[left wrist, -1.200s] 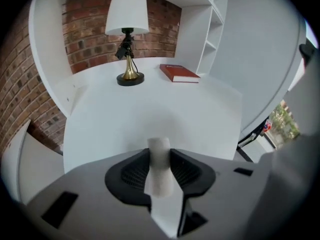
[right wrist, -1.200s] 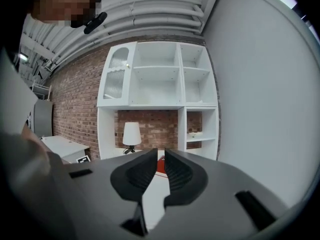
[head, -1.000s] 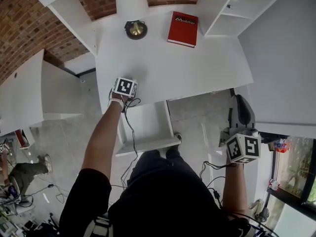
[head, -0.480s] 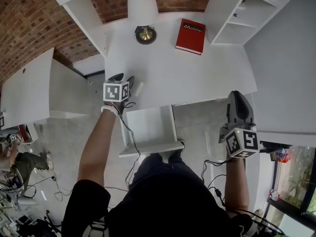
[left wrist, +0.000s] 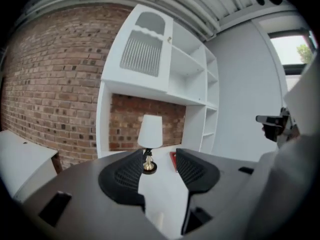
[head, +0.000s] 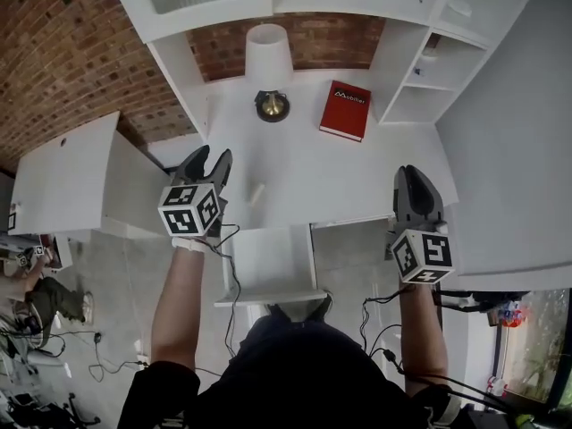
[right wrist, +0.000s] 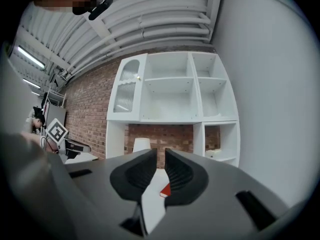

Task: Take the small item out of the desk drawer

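A small cream cylinder (head: pixel 257 194) lies on the white desk (head: pixel 313 172), just behind the pulled-out drawer (head: pixel 273 297), whose visible bottom is bare. My left gripper (head: pixel 207 164) hovers over the desk's left edge, left of the cylinder and apart from it. It is open, and between its pads (left wrist: pixel 125 174) only the desk and lamp show. My right gripper (head: pixel 413 184) hangs over the desk's right front corner. Its jaws have just been opening, and a narrow gap with nothing in it shows between the pads (right wrist: pixel 141 173).
A lamp (head: pixel 270 59) with a brass foot and a red book (head: pixel 345 110) stand at the back of the desk, under white shelves (head: pixel 427 70) on a brick wall. A low white table (head: pixel 63 177) is to the left. Cables hang by my legs.
My left gripper has risen from the drawer's rear left corner to above the desk. The cylinder, close beside it half a second ago, now lies alone. The right gripper has lifted slightly.
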